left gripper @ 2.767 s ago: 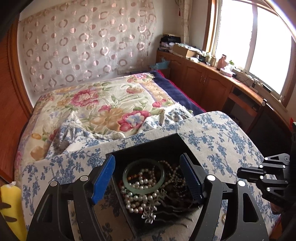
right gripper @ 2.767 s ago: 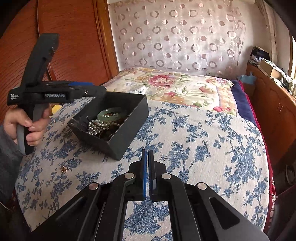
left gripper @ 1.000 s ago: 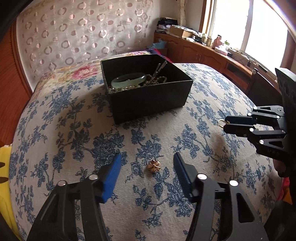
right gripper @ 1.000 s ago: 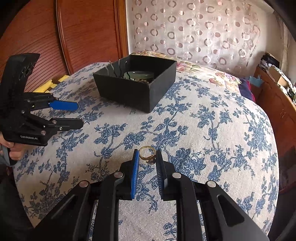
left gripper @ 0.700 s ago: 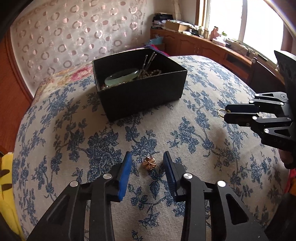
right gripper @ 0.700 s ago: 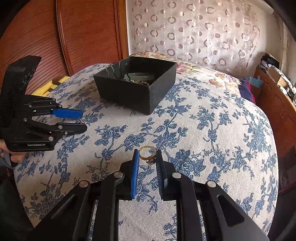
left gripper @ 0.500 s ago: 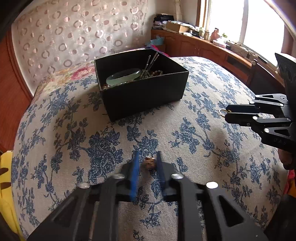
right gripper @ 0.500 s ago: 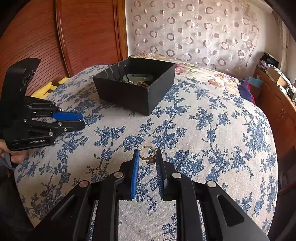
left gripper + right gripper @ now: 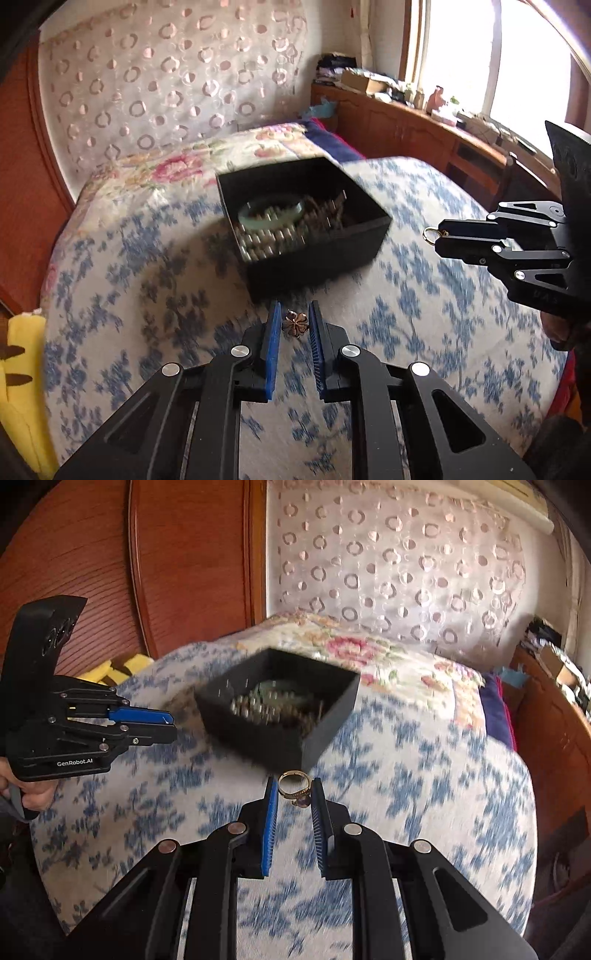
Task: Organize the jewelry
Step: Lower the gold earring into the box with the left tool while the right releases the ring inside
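A small flower-shaped gold charm (image 9: pixel 294 324) is pinched at the very tips of the left gripper (image 9: pixel 294 328), and a gold ring (image 9: pixel 293 787) is likewise clamped at the tips of the right gripper (image 9: pixel 294 801), both held above the blue-flowered cloth (image 9: pixel 424 314) just short of the black jewelry box (image 9: pixel 306 236). Either piece could be dropped onto the patterned cloth if the shallow tip hold is jolted. Both grippers are levelled and pointed toward the box, the left from its near-left side, the right from the opposite side.
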`<state>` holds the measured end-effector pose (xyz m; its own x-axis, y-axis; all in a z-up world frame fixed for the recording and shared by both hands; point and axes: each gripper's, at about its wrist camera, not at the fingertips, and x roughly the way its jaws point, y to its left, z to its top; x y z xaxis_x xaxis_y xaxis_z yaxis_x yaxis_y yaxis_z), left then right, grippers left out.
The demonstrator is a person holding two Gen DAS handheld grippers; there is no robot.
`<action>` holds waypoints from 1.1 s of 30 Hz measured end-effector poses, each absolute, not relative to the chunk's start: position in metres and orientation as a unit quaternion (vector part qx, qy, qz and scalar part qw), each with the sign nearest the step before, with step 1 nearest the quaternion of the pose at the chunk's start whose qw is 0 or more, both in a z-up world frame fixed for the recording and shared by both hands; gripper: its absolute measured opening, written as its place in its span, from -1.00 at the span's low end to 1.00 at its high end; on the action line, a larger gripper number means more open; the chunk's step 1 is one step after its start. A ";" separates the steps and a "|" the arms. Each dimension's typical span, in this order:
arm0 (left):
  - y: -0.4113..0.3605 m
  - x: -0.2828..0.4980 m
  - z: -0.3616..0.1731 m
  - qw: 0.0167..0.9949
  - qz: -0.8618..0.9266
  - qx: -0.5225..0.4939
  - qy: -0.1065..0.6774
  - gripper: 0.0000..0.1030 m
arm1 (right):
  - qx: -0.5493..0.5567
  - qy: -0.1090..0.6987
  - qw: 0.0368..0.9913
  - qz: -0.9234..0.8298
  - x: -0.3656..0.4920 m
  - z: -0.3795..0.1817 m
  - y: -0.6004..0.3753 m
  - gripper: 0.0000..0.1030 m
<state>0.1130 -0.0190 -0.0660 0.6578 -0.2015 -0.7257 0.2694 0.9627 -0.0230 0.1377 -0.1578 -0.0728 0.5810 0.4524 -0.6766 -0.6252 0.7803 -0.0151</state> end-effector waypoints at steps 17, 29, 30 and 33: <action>-0.005 0.164 -0.029 0.930 -0.110 0.035 0.350 -0.72 | -0.098 0.314 0.884 0.333 0.205 -0.038 -0.134 -0.62; -0.001 0.199 -0.037 0.928 -0.100 0.025 0.359 -0.72 | -0.089 0.325 0.881 0.332 0.226 -0.044 -0.123 -0.57; -0.001 0.201 -0.038 0.927 -0.101 0.024 0.361 -0.72 | -0.087 0.327 0.880 0.332 0.227 -0.045 -0.123 -0.57; -0.001 0.204 -0.041 0.926 -0.101 0.020 0.364 -0.72 | -0.081 0.333 0.880 0.329 0.230 -0.047 -0.127 -0.57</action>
